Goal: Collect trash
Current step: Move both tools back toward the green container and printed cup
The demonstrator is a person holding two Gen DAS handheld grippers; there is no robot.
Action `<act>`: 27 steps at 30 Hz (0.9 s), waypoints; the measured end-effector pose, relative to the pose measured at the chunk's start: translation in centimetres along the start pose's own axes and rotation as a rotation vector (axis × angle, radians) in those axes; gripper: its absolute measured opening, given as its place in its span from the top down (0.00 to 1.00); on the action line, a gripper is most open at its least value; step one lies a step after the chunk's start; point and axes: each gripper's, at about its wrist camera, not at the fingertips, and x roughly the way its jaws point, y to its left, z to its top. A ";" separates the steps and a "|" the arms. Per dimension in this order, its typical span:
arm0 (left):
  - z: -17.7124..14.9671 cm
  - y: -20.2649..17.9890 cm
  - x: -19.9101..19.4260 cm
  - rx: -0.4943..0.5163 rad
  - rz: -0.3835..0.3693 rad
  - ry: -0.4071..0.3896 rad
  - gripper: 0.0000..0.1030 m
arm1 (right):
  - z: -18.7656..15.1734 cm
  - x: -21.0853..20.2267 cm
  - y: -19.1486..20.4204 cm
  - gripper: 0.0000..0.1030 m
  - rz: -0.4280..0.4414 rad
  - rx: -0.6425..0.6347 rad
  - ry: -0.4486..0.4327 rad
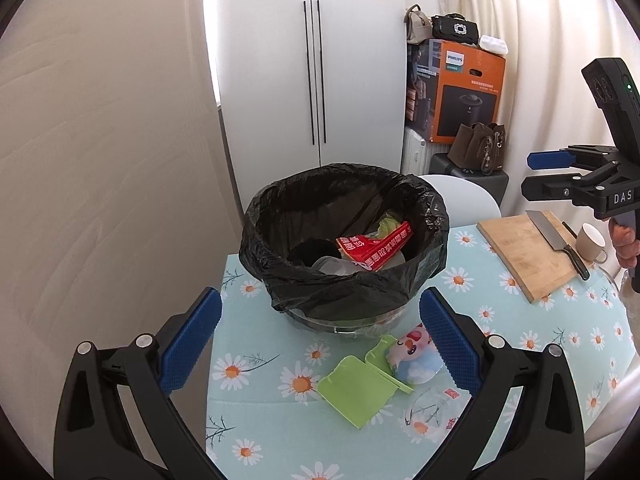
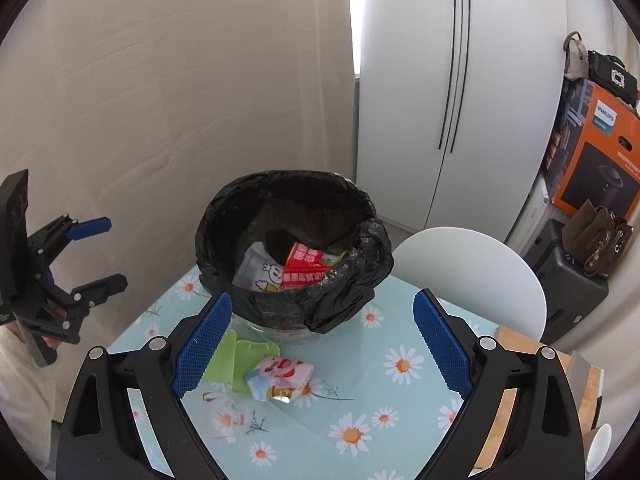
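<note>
table, daisy-print cloth (image 1: 280, 408), pale blue: holds all items below. item one, my left gripper (image 1: 320, 344): blue-padded fingers spread wide apart, nothing between them, held above the near part of the table and facing the bin. item two, my right gripper (image 2: 322, 344): fingers likewise spread wide, empty, also held over the table and aimed at the bin; in the left wrist view it shows at the far right edge, above the cutting board, with my hand (image 1: 626, 246) on its handle. item three, clear trash bin with black liner bag (image 1: 344, 240): upright near the table's far edge, liner folded over the rim; inside lie a red printed wrapper (image 1: 374, 246), a pale cartoon-printed packet (image 2: 262, 274) and something green that i cannot identify. item four, green plastic piece (image 1: 356, 388), folded or hinged: flat on the cloth just in front of the bin. item five, crumpled snack packet with pink cartoon face (image 1: 412, 354): on the cloth, touching the green piece on its right side. item six, clear film wrapper with small red mark (image 1: 434, 404): flat on the cloth, just nearer me than the snack packet. item seven, wooden cutting board (image 1: 520, 252): right of the bin, a cleaver (image 1: 554, 236) lying across it. item eight, white mug (image 1: 592, 242): beside the board's right edge. beyond the table: white chair back (image 2: 480, 276), white cabinet doors (image 1: 316, 68), orange philips box (image 1: 464, 92).
</note>
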 end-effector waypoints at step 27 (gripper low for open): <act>-9.7 -0.9 -0.4 -0.159 0.110 0.212 0.06 | -8.8 4.0 0.5 0.15 0.102 -0.064 0.205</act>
